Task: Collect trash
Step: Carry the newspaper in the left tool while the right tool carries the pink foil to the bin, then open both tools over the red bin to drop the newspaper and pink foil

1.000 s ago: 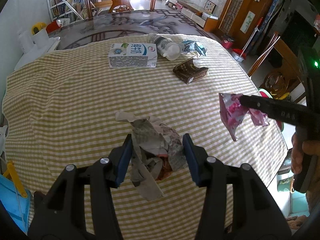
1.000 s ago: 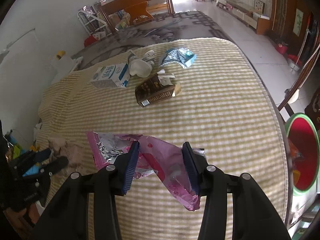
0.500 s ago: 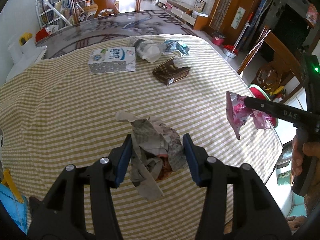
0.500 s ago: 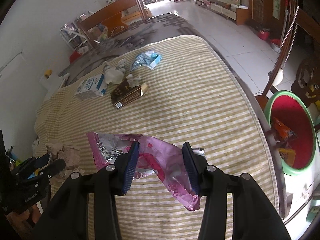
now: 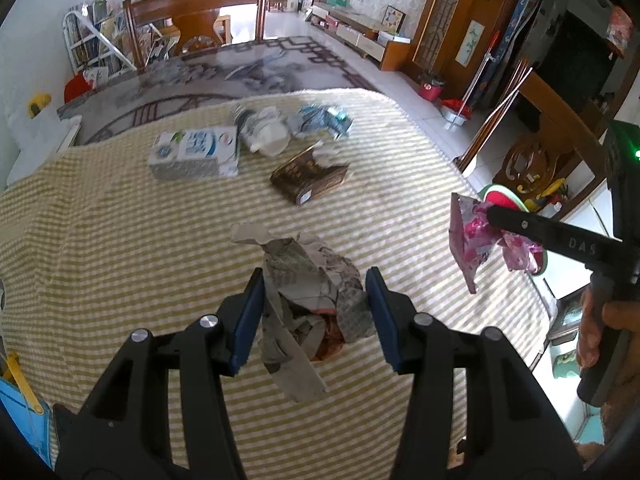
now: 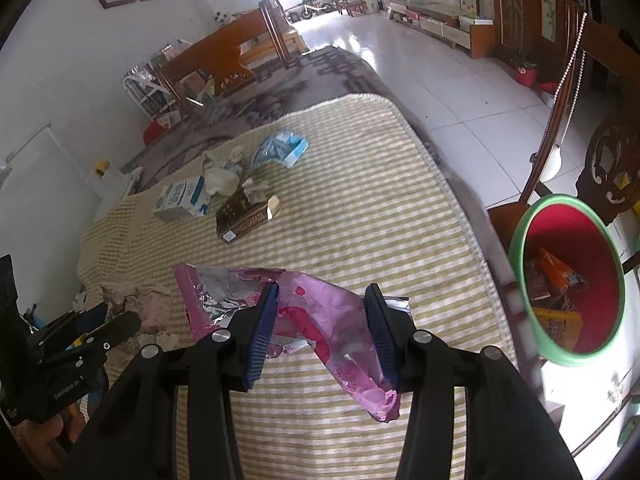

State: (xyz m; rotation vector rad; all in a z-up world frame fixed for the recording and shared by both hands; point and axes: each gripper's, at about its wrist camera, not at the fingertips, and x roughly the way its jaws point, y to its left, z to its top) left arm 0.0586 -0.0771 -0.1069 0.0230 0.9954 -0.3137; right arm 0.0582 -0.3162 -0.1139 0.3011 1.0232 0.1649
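My left gripper (image 5: 315, 304) is shut on a crumpled grey newspaper wad (image 5: 308, 292) and holds it above the checked tablecloth (image 5: 120, 248). My right gripper (image 6: 322, 320) is shut on a pink foil wrapper (image 6: 316, 320), held above the table's right side; it also shows in the left wrist view (image 5: 472, 236). A red bin with a green rim (image 6: 568, 280) stands on the floor right of the table, with wrappers inside. On the far part of the table lie a white milk carton (image 5: 194, 156), a brown box (image 5: 308, 178), a crushed plastic bottle (image 5: 266, 130) and a blue wrapper (image 5: 322, 120).
A wooden chair (image 5: 196, 20) stands behind the table's far end. A carved wooden chair (image 6: 600, 148) stands by the bin. A wire rack with books (image 5: 100, 44) is at the far left wall. The table's right edge (image 6: 472, 232) runs close to the bin.
Both grippers have moved right with their loads. The bin has come more fully into the right wrist view. The trash on the far part of the table has not moved.
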